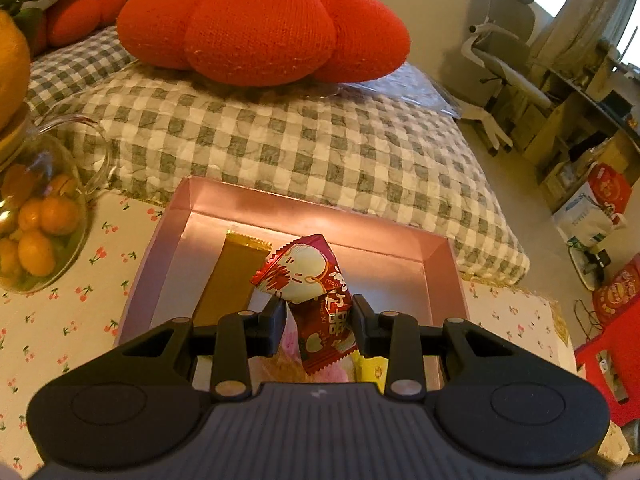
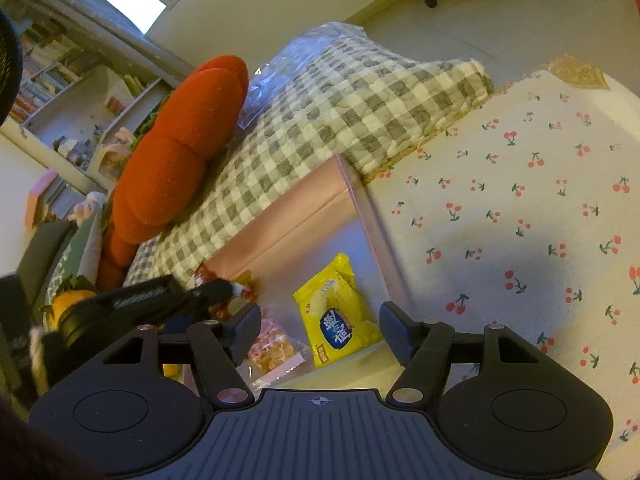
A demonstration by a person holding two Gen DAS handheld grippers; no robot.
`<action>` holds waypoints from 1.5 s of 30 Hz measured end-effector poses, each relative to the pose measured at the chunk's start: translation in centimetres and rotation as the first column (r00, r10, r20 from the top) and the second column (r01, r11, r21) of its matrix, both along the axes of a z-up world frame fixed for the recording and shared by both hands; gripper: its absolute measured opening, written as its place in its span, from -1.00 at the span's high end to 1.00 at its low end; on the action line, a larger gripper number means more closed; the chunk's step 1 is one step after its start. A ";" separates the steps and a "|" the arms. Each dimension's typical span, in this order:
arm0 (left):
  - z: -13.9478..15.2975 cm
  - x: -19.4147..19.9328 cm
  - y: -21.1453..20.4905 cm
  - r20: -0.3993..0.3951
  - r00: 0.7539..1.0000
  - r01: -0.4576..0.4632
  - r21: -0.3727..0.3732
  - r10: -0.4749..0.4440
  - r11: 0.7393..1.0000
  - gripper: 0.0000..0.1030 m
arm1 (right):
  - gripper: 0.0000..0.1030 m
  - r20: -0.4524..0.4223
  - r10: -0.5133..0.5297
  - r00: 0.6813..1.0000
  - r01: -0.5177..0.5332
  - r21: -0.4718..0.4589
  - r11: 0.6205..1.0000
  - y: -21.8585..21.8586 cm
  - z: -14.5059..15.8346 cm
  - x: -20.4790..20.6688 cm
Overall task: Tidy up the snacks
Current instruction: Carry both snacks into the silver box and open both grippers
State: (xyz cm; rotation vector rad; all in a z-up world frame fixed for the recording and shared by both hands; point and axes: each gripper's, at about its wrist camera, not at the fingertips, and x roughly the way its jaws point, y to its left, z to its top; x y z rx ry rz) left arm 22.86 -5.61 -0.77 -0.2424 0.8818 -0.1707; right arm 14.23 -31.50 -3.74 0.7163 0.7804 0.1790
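On the far left of the left wrist view, small orange fruits are seen inside a glass bowl, which is set on a white cloth with little cherries. Just beside the bowl, a pink box is placed on the cloth, with its far wall close against a gray checked blanket. A big red knitted pumpkin cushion is laid on the blanket. Inside the box, a gold packet is laid flat on the left side. To its right, a red and white snack packet is pinched by the left gripper and is held up above the box floor. In the right wrist view, the left gripper is seen at the left, reaching into the box. Further right, a clear bag of pink snacks and a yellow snack packet are laid on the box floor, side by side. The jaws of the right gripper are spread apart, and nothing is pinched by them.
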 end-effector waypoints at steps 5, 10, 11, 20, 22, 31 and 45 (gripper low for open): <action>0.0 0.3 0.3 0.001 1.000 -0.020 -0.017 0.020 1.000 0.28 | -0.40 0.009 0.000 1.000 0.000 -0.004 1.000 -0.1 0.1 0.1; -0.2 0.0 0.1 0.000 1.000 -0.006 0.028 0.006 1.000 0.19 | -0.41 0.004 -0.003 1.000 0.003 -0.012 1.000 -0.1 0.1 0.0; -0.2 -0.1 0.1 0.001 1.000 -0.004 0.033 0.004 0.999 0.17 | -0.41 0.004 -0.002 1.000 0.002 -0.014 1.000 -0.1 0.1 0.0; 0.3 -1.8 0.5 0.002 1.000 0.018 0.078 -0.018 0.997 -0.07 | -0.44 0.007 0.027 1.000 -0.027 -0.042 0.999 0.6 0.6 -0.7; 0.6 -2.4 0.8 0.003 1.000 0.022 0.085 -0.023 0.996 -0.12 | -0.50 0.010 0.039 0.999 -0.039 -0.053 0.998 0.9 0.8 -1.0; 1.5 -5.5 2.1 0.006 0.999 0.041 0.092 -0.042 0.995 -0.36 | -0.54 0.016 0.091 0.996 -0.089 -0.088 0.992 1.8 1.9 -2.8; 1.1 -11.2 5.8 -0.003 0.998 0.065 0.109 -0.065 0.992 -0.79 | -0.71 0.008 0.199 0.980 -0.194 -0.198 0.961 3.0 3.2 -6.8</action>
